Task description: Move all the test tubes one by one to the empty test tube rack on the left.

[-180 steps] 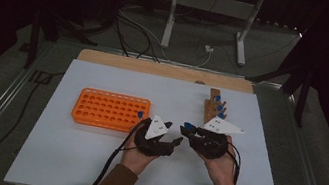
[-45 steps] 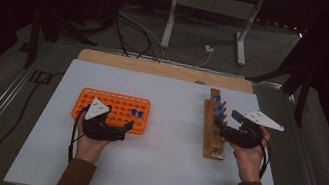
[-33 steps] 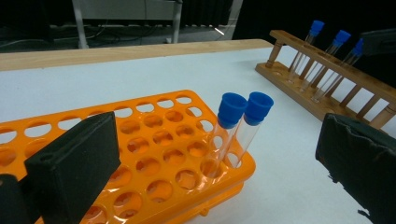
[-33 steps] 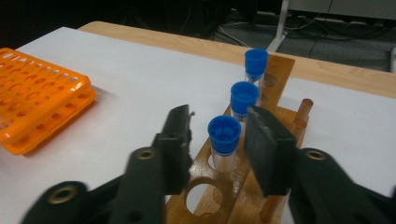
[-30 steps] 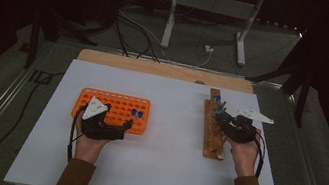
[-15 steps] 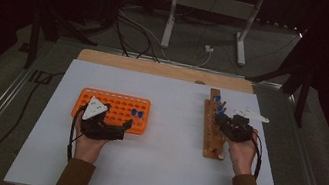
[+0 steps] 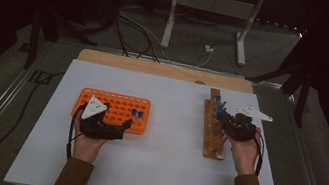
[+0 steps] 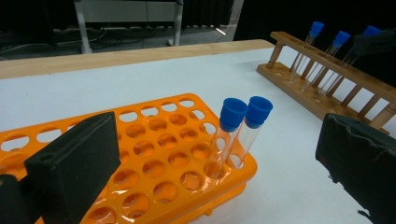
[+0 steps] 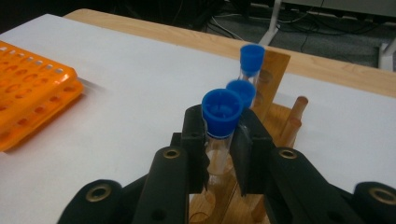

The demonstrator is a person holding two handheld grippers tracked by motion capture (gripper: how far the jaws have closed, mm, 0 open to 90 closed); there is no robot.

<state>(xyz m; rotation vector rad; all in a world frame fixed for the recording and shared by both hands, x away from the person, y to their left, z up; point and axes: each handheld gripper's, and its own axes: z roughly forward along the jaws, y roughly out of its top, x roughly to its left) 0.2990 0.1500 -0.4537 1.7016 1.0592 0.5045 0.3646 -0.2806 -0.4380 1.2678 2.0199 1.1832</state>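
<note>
Right gripper (image 9: 218,154): jaws just closed, clamped on blue-capped tube (image 9: 220,122) standing in wooden rack (image 9: 273,74) | Left gripper (image 8: 219,163): jaws spread wide by orange rack (image 8: 154,154) on desk (image 7: 161,163)

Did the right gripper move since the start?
Yes. The right gripper went right, from the table's middle to the wooden rack, and now squeezes a blue-capped tube.

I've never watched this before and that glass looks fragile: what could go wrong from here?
The right tongs pinch a clear blue-capped test tube just under its cap; squeezed hard it might crack, gripped loosely it might slip. Lifted at a tilt, it could catch the wooden rack or knock the neighbouring capped tubes.
</note>
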